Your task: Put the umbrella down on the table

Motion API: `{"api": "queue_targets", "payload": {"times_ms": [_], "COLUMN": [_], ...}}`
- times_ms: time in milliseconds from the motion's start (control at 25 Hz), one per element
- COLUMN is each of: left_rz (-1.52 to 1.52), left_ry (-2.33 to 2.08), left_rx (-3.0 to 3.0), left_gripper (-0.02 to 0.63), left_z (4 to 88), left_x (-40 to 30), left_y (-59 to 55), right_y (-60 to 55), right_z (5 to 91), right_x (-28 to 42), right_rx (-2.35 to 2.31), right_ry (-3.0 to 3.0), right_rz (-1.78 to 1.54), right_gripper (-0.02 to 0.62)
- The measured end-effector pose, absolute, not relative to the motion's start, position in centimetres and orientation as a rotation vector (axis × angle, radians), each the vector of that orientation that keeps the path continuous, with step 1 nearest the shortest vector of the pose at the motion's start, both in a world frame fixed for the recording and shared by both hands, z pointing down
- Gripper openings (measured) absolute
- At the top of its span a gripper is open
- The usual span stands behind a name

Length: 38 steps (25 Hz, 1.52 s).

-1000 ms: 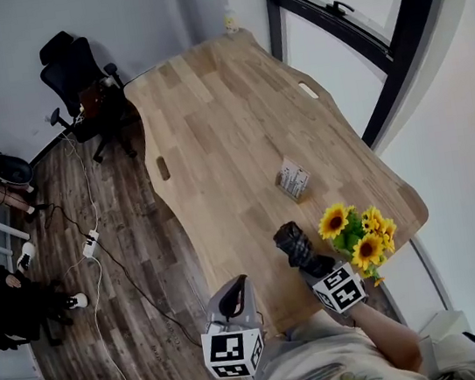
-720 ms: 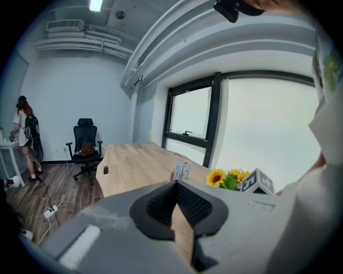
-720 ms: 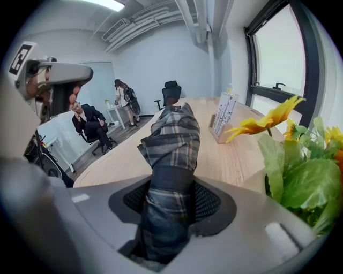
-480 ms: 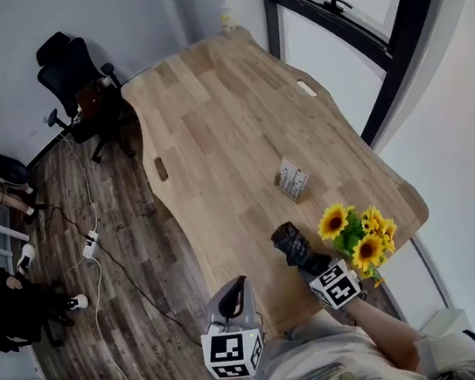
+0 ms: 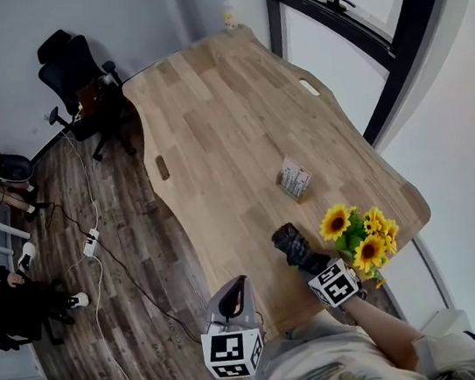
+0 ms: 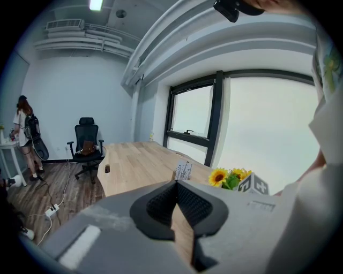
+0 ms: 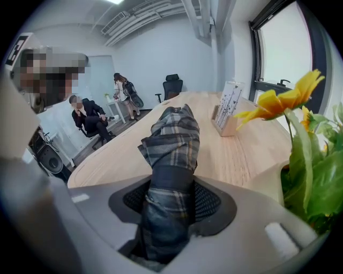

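Right claw (image 7: 171, 202) pinches the folded plaid umbrella (image 7: 172, 142) at lower centre, poised over the surface (image 7: 236, 155) — the set-down looks to be in hand. Next it needs laying flat, then a release — the left claw (image 6: 174, 208) is pressed together, empty.

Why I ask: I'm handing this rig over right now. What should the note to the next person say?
Left gripper: shut, empty, held by the near edge of the table.
Right gripper: shut on the folded umbrella, pointing down over the table's near end.
Umbrella: in the jaws, not yet laid down; sunflowers close on its right.
Done: umbrella is over the table.
Left: lower it onto bare wood clear of the sunflowers, then open the jaws.
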<state>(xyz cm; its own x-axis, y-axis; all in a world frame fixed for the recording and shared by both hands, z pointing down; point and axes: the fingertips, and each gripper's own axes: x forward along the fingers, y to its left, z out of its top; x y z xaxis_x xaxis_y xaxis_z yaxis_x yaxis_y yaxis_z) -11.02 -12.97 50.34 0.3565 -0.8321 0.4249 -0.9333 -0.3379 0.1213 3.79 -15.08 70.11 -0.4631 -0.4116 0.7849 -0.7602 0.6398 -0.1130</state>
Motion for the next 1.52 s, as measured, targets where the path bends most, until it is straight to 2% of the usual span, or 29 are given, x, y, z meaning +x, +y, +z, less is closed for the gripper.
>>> {"api": "queue_targets", "payload": {"times_ms": [720, 1280, 1520], "left_rz": [0.418, 0.420, 0.421], "left_ry": [-1.561, -1.537, -1.530], "left_rx": [2.266, 2.286, 2.289], "left_gripper": [0.006, 0.006, 0.006], "left_z": [50.8, 50.8, 50.7], "left_x": [-11.0, -10.0, -10.0], "left_y": [-13.1, -13.4, -13.2], "right_y": [-15.3, -15.5, -15.6], "right_z": [72.3, 72.8, 71.4], "right_x": [3.4, 3.7, 3.5], "right_rx": [0.871, 0.875, 0.898], "right_ry": [-2.083, -2.071, -2.091], "right_rz": [0.592, 0.612, 0.610], "right_gripper": [0.212, 0.291, 0.305]}}
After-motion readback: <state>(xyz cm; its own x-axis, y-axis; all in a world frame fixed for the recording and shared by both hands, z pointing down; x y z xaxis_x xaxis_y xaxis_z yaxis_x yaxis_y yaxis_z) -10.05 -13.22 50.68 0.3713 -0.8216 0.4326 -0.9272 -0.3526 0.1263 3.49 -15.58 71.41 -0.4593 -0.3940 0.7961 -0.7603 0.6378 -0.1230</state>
